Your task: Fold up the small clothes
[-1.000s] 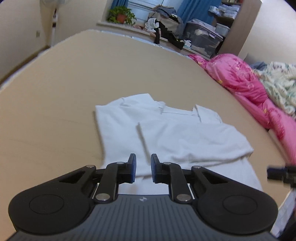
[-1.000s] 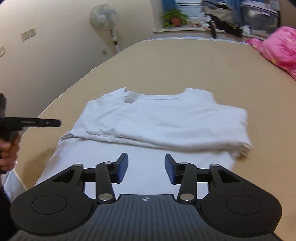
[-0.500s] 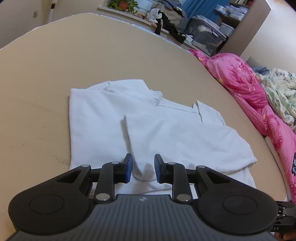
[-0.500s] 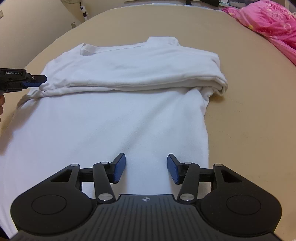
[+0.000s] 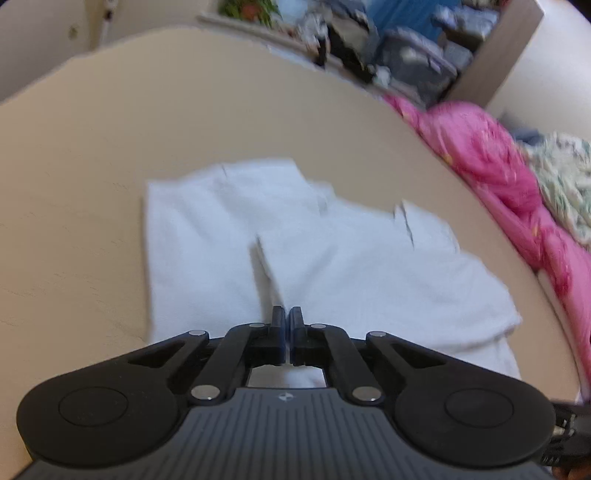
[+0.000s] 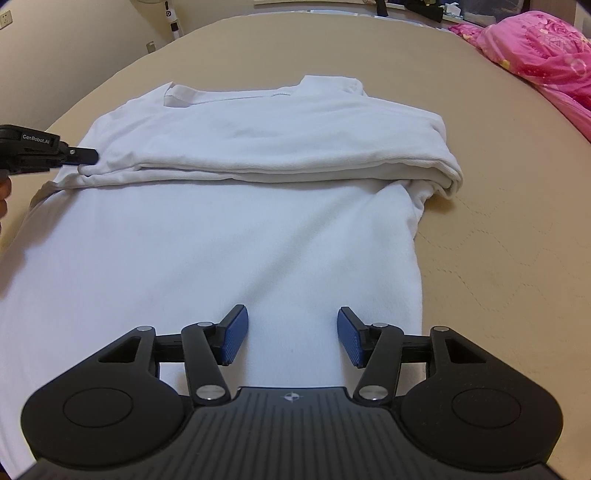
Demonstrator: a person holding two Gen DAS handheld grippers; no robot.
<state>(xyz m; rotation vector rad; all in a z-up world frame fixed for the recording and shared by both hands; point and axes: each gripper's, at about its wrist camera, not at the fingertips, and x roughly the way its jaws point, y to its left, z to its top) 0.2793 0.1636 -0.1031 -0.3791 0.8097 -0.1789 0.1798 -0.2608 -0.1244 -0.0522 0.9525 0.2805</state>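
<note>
A white shirt (image 6: 221, 240) lies on the tan mattress (image 6: 498, 240), its upper part folded across into a thick band. In the left wrist view the same shirt (image 5: 369, 277) is blurred. My left gripper (image 5: 287, 321) is shut on the near corner of that folded layer. The right wrist view shows the left gripper (image 6: 88, 157) at the band's left end, its tip against the cloth. My right gripper (image 6: 291, 336) hangs low over the shirt's flat lower half. Its jaws are opening, and only flat cloth lies beneath the gap.
A pink quilt (image 6: 535, 48) lies along the mattress's right side, with floral bedding (image 5: 565, 173) beyond it. Boxes, clothes and a potted plant (image 5: 247, 7) crowd the far shelf. Bare mattress (image 5: 92, 147) surrounds the shirt. A fan's stand (image 6: 171, 18) is at the far left wall.
My left jaws have closed on the folded layer's corner after reaching it. The right gripper has sunk toward the shirt's lower half and its jaws stand a little wider.
</note>
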